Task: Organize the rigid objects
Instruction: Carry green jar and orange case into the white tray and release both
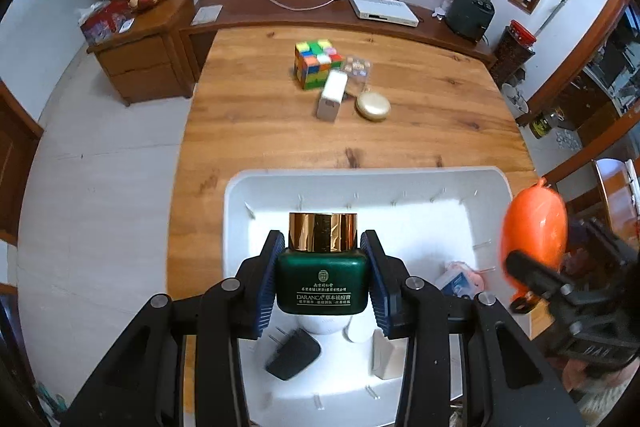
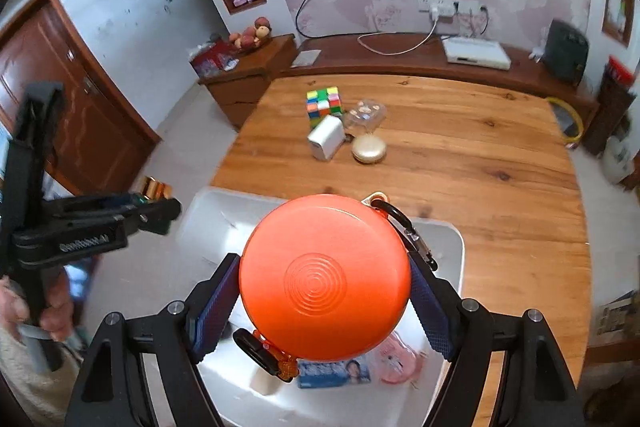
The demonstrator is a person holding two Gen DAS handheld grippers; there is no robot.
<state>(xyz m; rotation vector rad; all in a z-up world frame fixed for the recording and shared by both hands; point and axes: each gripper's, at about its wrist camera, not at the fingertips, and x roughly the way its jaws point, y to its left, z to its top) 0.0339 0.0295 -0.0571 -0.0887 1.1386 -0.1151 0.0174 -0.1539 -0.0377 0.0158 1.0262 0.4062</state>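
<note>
Wood-grain counter (image 1: 248,131) fills mid-frame, white bin (image 1: 240,195) at its lower edge. Left tongs (image 1: 324,283) grip a green jar (image 1: 322,279); right tongs (image 2: 326,311) clamp an orange case (image 2: 325,277).

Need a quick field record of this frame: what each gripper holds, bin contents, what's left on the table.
left gripper: shut on green glass jar with gold cap, over the bin
right gripper: shut on round orange case with black carabiner, over the bin
white plastic bin: black plug adapter, blue-and-white packet, pink item
wooden table: multicoloured puzzle cube, white rectangular charger, round cream compact, clear plastic box
</note>
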